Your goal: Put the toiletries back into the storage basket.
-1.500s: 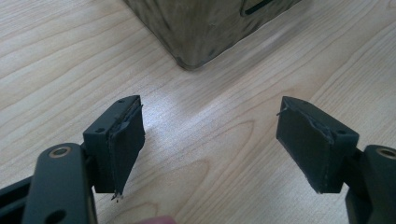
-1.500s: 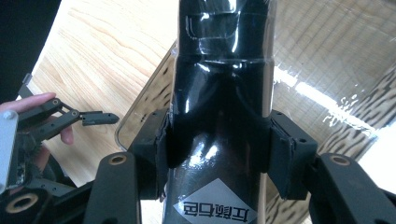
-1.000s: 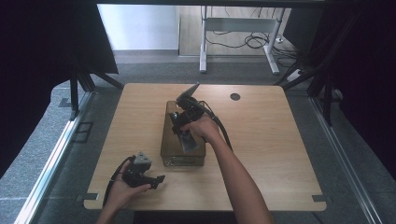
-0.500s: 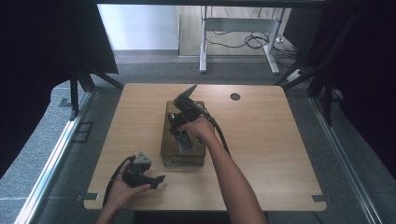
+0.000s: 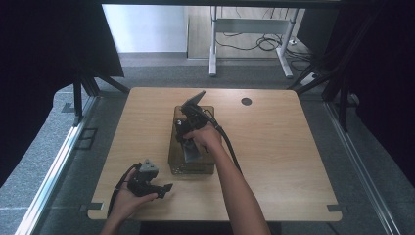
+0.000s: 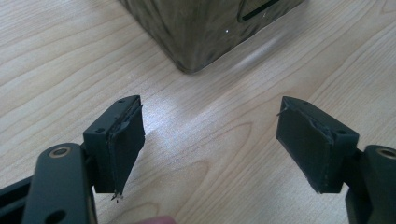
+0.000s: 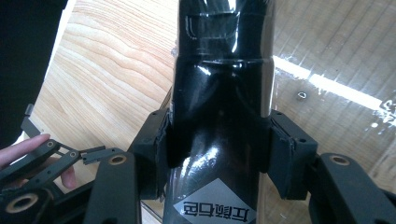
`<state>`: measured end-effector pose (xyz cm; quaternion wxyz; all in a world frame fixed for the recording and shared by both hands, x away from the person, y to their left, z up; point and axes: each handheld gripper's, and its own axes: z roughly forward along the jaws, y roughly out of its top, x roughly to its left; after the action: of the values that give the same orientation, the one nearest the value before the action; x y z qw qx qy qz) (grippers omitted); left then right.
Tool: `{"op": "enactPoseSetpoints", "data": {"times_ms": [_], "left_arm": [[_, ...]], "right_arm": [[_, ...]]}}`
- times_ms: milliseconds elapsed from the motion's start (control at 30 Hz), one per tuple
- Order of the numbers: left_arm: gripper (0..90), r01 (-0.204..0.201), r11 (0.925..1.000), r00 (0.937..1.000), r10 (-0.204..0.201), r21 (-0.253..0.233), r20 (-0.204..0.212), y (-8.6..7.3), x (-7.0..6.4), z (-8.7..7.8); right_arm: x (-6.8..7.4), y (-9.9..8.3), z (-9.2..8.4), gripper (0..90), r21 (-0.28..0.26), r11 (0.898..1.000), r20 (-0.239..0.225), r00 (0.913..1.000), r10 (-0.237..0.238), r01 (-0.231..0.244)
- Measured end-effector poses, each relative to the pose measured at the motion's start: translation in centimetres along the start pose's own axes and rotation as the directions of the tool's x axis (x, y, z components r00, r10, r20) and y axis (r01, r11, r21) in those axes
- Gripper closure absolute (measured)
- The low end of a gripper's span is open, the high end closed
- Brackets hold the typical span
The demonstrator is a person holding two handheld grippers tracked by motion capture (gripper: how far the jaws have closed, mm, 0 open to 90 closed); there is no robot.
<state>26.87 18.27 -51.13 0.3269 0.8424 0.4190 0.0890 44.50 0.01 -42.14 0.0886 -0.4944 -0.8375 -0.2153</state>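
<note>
Black bottle clamped in right gripper fingers; left gripper (idle) gapes empty.

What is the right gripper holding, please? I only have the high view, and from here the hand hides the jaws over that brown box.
Observer: In the right gripper view, the right gripper is clamped on a glossy black bottle, one jaw on each side of it.
Operator: Thank you. Is there any marking on it?
Observer: Yes, a grey diamond-shaped label with printed characters sits just below the jaws.
Operator: And is the left gripper holding anything?
Observer: No. In the left gripper view, the left gripper has its jaws wide apart with bare table between them, and a corner of the translucent brown box lies ahead, untouched.
</note>
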Motion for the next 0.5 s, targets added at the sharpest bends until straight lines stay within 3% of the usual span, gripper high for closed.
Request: {"op": "enactPoseSetpoints", "data": {"times_ms": [500], "left_arm": [[23.8,0.008,1.0000,1.0000,-0.008,-0.001,-0.002,-0.01,0.12,-0.06]], "right_arm": [[-0.19,0.00,1.02,46.3,0.008,1.000,0.001,0.9998,0.020,-0.020]]}}
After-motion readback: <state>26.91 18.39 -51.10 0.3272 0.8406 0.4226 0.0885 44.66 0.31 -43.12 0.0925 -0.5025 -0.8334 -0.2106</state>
